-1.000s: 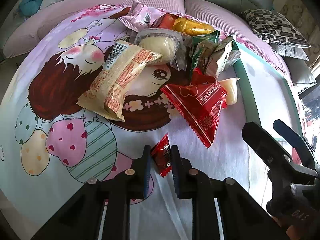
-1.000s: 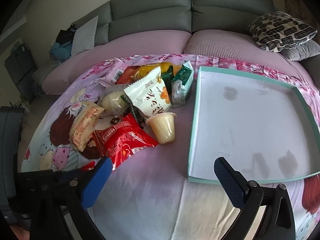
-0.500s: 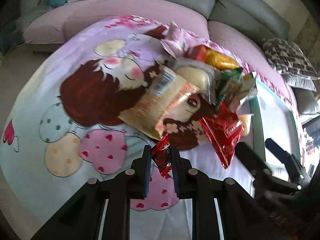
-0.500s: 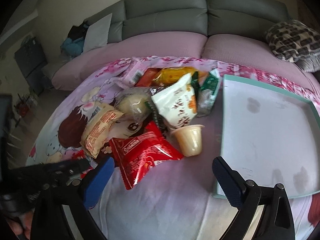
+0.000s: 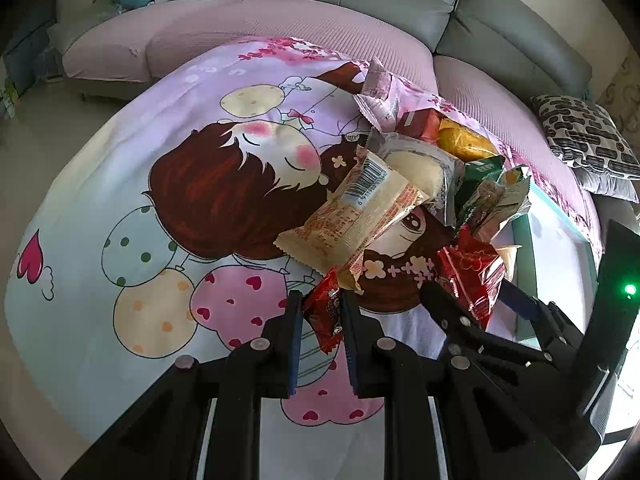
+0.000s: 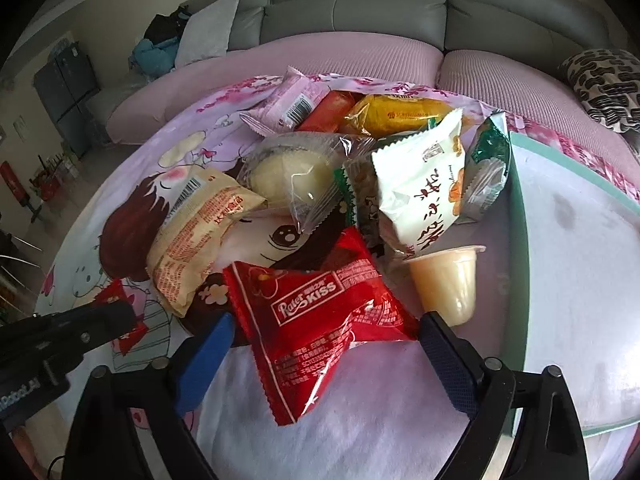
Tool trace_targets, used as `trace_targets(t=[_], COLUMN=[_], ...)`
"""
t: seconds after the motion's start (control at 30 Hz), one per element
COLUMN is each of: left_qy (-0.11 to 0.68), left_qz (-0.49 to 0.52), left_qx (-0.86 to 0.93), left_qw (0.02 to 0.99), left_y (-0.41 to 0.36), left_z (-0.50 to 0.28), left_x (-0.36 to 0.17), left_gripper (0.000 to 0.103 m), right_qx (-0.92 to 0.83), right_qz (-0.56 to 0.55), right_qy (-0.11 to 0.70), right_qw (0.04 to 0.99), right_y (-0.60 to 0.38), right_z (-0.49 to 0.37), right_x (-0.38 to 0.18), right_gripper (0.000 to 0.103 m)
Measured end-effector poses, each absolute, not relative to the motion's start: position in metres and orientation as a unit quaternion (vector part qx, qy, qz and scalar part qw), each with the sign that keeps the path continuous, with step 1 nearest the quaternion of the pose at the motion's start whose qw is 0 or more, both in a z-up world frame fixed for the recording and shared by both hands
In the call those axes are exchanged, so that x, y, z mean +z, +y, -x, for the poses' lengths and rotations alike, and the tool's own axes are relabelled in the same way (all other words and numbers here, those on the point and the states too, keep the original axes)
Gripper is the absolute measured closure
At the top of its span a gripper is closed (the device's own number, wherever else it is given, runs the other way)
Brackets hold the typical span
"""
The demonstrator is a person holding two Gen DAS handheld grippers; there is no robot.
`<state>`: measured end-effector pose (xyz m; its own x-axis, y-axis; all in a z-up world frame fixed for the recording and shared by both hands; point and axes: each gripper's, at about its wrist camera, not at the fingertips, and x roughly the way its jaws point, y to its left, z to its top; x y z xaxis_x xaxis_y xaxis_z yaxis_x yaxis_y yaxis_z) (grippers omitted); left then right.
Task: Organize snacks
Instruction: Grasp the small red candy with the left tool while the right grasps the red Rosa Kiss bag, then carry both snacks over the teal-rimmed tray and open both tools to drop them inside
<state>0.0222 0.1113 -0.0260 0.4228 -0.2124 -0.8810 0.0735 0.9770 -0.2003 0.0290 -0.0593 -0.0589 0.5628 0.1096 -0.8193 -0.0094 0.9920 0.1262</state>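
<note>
Straddling red Kiss packet [image 6: 320,320], right claw [image 6: 324,340] closing, left claw [image 5: 320,320] pinching small red sachet [image 5: 326,314]

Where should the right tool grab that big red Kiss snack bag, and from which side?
Grip the red Kiss bag across its puffed middle, coming down from the near side. It lies flat with its long edges facing the closing right tool fingers, which straddle it without pressing yet. The jelly cup sits close by the right finger.
</note>
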Motion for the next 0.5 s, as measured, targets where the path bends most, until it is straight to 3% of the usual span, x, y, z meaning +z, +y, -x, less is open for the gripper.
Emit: trace_targets(t=[0.5], left_qy=[0.532], left_qz=[0.062], left_qx=[-0.085], left_qw=[0.84], left_y=[0.1104], left_z=[-0.0226], left_x=[-0.0258], left_gripper=[0.083], right_qx=[0.024], right_qz=[-0.063], right_qy=[0.458], right_qw=[0.886], right_y=[-0.065], right_z=[-0.03], right_x=[-0.0563], right_gripper=[0.031])
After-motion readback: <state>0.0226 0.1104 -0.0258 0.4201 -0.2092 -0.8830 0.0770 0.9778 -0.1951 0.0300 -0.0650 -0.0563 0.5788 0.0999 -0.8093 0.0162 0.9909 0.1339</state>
